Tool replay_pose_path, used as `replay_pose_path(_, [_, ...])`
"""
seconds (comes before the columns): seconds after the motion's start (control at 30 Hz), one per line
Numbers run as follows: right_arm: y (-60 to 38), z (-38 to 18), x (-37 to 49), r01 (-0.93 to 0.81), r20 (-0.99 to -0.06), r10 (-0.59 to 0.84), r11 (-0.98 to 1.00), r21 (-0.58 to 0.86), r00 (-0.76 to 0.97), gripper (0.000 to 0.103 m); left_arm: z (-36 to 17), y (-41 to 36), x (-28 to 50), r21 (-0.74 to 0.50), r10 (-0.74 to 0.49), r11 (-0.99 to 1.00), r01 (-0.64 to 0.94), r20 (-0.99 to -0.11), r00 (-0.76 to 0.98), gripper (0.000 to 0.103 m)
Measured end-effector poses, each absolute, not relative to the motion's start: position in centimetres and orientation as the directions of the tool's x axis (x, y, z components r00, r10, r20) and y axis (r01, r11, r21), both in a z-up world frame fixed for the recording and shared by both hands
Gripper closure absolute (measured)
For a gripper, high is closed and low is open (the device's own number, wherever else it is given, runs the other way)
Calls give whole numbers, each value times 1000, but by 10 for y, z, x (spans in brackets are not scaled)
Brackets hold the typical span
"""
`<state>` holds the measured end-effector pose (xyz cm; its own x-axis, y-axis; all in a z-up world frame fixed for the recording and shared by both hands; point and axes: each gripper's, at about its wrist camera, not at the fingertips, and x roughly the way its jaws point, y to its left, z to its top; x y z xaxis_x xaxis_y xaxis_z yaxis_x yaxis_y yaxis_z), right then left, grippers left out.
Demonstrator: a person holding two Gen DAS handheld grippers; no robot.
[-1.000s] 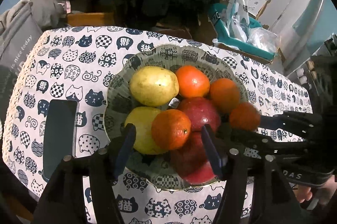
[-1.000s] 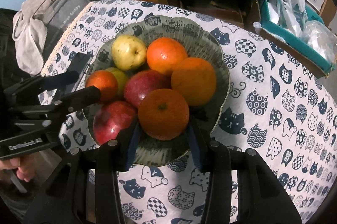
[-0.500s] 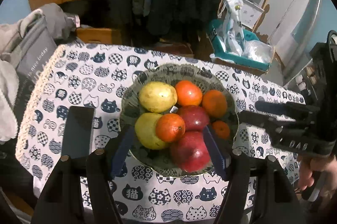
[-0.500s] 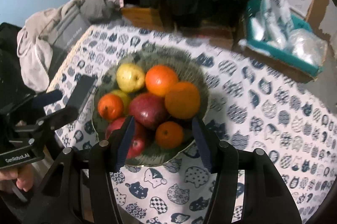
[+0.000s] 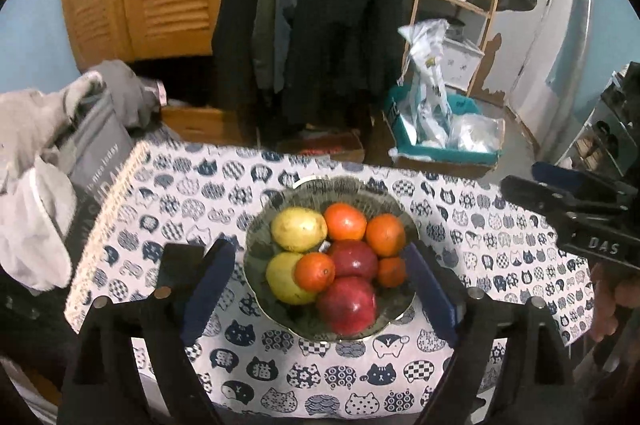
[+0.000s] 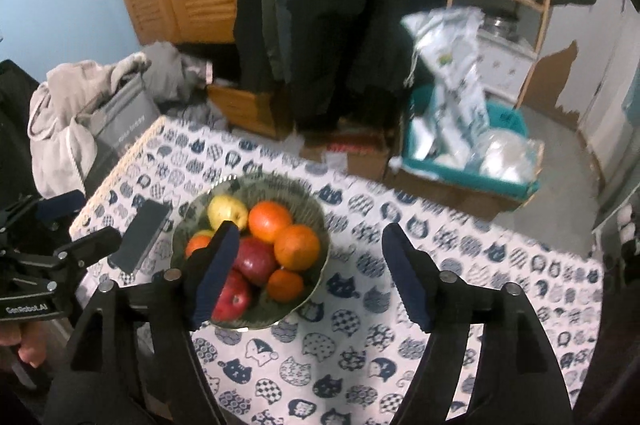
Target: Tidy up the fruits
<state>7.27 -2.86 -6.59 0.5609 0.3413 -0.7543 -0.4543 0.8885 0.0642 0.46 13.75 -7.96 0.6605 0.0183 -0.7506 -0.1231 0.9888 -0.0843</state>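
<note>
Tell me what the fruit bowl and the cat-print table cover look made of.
Scalloped grey-green patterned bowl: probably glazed ceramic, judging by its glossy, light-catching rim, though glass is possible. White cat-print table cover: looks like matte woven fabric; its left edge has a tan textured trim, and there is no shine.

Left hand-held gripper wide open, empty, w/ fruit bowl framed btwn its fingers on the cat-print counter. Bowl holds 2 pears, 2 red apples, 4 oranges. Phone just outside its left finger; right hand-held gripper off to its right.
</note>
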Motion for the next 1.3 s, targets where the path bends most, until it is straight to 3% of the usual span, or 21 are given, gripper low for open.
replay_pose_path(0.3, [-55, -22, 50, -420, -666, 312, 908, -2, 678, 19, -35, 122, -15, -35, 86, 989, -144, -656, 749, 1])
replay_pose_path(0.7, [-95, 8, 27, -326, -540, 241, 943, -67, 807, 18, 3, 103, -33, -51, 95, 988, -144, -534, 840, 1])
replay_pose_path(1.3, [-115, 9, 18, -291, -500, 221, 954, -67, 838, 18, 12, 88, -38, -29, 98, 991, -128, -489, 867, 1])
